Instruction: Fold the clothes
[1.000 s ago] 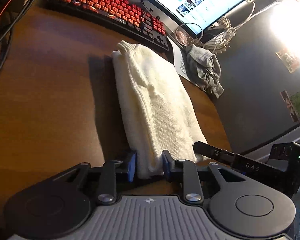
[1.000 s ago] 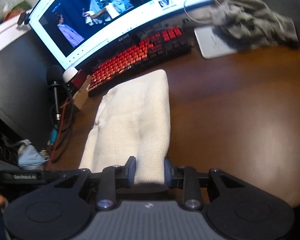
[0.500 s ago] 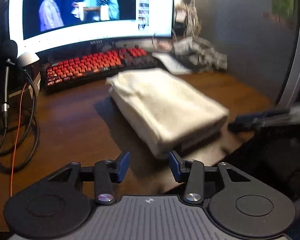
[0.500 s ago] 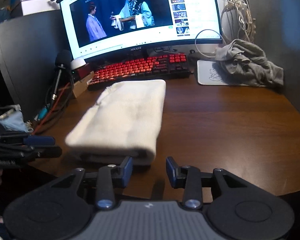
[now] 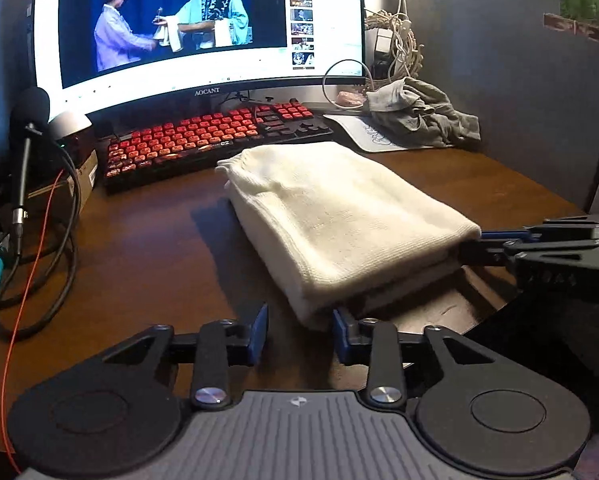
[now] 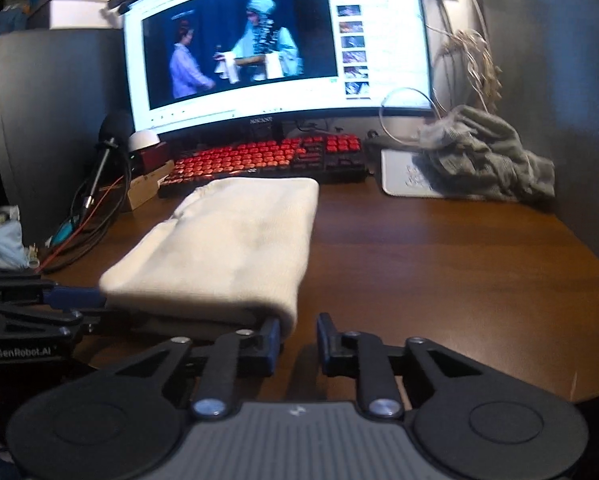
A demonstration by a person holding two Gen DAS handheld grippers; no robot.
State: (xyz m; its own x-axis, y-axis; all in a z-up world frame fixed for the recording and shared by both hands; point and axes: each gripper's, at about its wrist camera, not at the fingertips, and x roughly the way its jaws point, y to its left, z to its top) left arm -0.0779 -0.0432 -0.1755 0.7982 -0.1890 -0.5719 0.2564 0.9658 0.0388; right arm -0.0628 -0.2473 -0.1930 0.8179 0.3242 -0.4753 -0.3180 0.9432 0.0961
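One folded cream garment (image 5: 339, 220), one crumpled grey garment (image 5: 423, 118); two hand-held grippers (image 5: 299, 334) (image 6: 297, 338) closing, both empty.

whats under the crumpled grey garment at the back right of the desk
The crumpled grey garment lies partly on a white mouse pad with a line drawing, which sits on the brown wooden desk. Whatever lies beneath the rest of the garment is hidden.
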